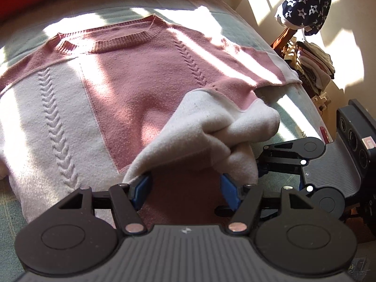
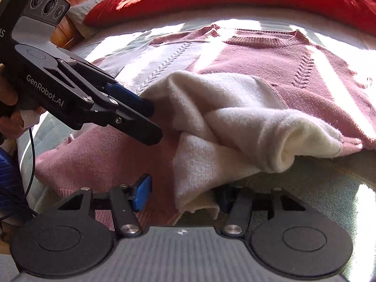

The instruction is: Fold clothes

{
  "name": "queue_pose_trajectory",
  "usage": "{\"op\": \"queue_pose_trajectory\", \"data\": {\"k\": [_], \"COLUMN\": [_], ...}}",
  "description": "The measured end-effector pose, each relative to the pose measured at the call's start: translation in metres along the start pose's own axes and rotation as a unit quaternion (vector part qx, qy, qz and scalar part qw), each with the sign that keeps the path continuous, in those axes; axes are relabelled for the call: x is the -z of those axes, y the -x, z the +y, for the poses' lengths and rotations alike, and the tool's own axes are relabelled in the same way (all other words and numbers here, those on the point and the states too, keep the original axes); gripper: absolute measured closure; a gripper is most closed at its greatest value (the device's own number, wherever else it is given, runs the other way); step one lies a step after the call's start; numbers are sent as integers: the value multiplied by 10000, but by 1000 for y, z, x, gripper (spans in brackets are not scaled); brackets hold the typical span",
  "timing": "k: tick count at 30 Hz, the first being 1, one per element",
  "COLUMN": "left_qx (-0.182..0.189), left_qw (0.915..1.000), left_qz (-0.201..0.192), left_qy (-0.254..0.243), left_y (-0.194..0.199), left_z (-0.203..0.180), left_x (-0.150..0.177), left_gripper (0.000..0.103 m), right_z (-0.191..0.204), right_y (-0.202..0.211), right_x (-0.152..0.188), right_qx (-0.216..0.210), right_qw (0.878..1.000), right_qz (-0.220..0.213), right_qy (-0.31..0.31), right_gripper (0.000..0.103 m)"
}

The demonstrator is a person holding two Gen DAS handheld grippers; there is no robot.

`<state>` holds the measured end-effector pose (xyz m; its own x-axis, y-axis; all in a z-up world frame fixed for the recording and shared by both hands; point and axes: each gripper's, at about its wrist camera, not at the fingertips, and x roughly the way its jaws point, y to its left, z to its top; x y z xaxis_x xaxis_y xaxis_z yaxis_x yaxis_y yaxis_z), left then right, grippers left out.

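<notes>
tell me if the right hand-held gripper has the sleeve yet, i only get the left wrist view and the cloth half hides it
Observer: Not yet. In the right wrist view the right hand-held gripper stands open. The sleeve hangs over one finger, and the other finger's blue pad is bare.
Operator: and my left one, is it clamped on it
Observer: Can't tell. Seen from the side, the upper finger of the left hand-held gripper meets the sleeve, but its lower finger lies clear of it, over the pink of the sweater.
</notes>
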<state>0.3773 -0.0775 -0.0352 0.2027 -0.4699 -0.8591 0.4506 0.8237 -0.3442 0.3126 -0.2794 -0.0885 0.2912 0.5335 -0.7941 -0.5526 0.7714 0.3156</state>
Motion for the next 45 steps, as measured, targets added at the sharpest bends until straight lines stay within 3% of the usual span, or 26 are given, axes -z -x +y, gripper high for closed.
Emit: {"op": "queue_pose_trajectory", "data": {"k": [2,5,17,27,30,37,40,45], "left_qx": [-14,-96,-427,-237,-213,-218,-222,-272], "left_qw": [10000,9999,9989,9995,9995,9992,9989,9985], "left_qz": [28,24,75,174,203,340,402,472], "left_qy": [-74,-65,204,90,61,73,39,92], "left_y": [7,21,49,43,41,35,32,27], "left_z": [-2,-4,4,-12,-15,-19,-22,-23], "left_x": [1,5,26,34,36,41,43,46], "left_gripper": [37,35,34,34,34,33,32,32], "right_z": [0,-1,10,39,39,-10,-21,-24], "right_y": [5,20,78,122,123,103,86,58], "right_x": [4,13,22,48,54,70,66,58], "right_qx": [-17,-69,-397,-677,-506,624,682,631], "right_qw": [9998,9988,9933,9872,9892,9941,9966,9978], "right_qz": [145,246,137,755,826,433,255,170], "right_qy": [-119,-428,-1073,-1231,-1101,-773,-390,117], "right_gripper": [80,94,95,94,88,79,64,63]}}
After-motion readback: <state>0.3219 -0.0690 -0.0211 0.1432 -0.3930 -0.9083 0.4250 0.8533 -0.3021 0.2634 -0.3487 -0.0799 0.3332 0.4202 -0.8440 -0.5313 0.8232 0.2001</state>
